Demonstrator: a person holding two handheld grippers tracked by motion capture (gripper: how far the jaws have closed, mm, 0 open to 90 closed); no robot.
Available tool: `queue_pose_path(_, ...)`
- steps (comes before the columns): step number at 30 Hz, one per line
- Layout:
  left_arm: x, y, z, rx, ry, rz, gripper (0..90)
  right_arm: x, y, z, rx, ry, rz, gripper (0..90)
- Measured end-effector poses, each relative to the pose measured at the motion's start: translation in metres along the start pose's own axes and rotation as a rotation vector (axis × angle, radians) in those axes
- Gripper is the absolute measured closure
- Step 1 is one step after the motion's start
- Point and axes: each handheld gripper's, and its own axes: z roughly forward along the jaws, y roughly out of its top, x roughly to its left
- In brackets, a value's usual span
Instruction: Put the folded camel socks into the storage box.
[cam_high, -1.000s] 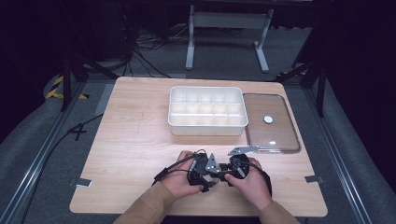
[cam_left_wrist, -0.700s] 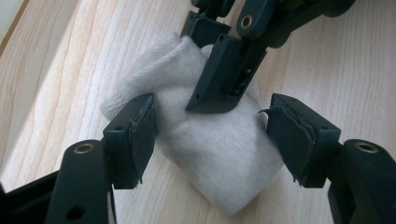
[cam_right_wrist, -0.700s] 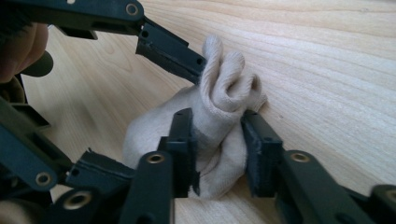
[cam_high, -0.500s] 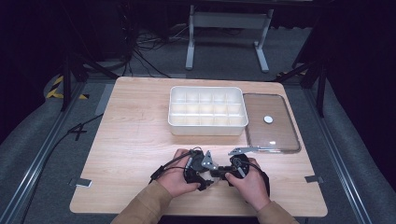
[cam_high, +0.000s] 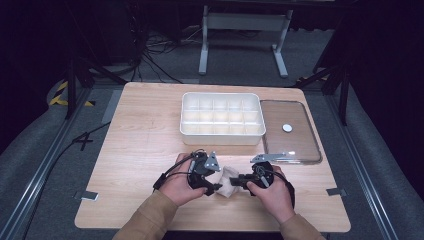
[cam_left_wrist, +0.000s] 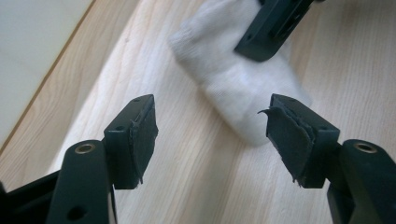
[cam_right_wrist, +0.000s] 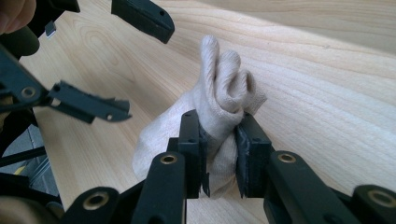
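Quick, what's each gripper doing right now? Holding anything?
Left gripper: open, holding nothing, jaws apart beside the white cloth.
Right gripper: shut on the white cloth, bunched between its jaws.

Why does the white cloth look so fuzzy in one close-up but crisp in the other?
In the left gripper view the cloth lies beyond the sharp jaws, so it blurs; in the right gripper view it is pinched close between the jaws, its weave crisp; the high view has dark surroundings around a lit table.
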Motion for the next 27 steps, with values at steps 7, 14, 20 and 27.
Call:
queue_pose_path(7,0.007,-0.005,-0.005,0.029,0.026,-0.048,35.0,-0.002,0.006,-0.01,-0.013,-0.003,-0.002,75.1)
queue_pose_path(14,0.011,-0.007,-0.011,0.031,0.028,-0.067,35.3,-0.005,0.011,-0.018,-0.011,-0.01,-0.009,75.0)
queue_pose_path(20,0.012,-0.008,-0.014,0.023,0.022,-0.082,35.4,-0.006,0.019,-0.031,-0.019,-0.031,-0.027,75.0)
queue_pose_path(27,0.015,-0.009,-0.016,0.03,0.014,-0.097,35.3,-0.009,0.033,-0.044,-0.017,-0.066,-0.056,74.9)
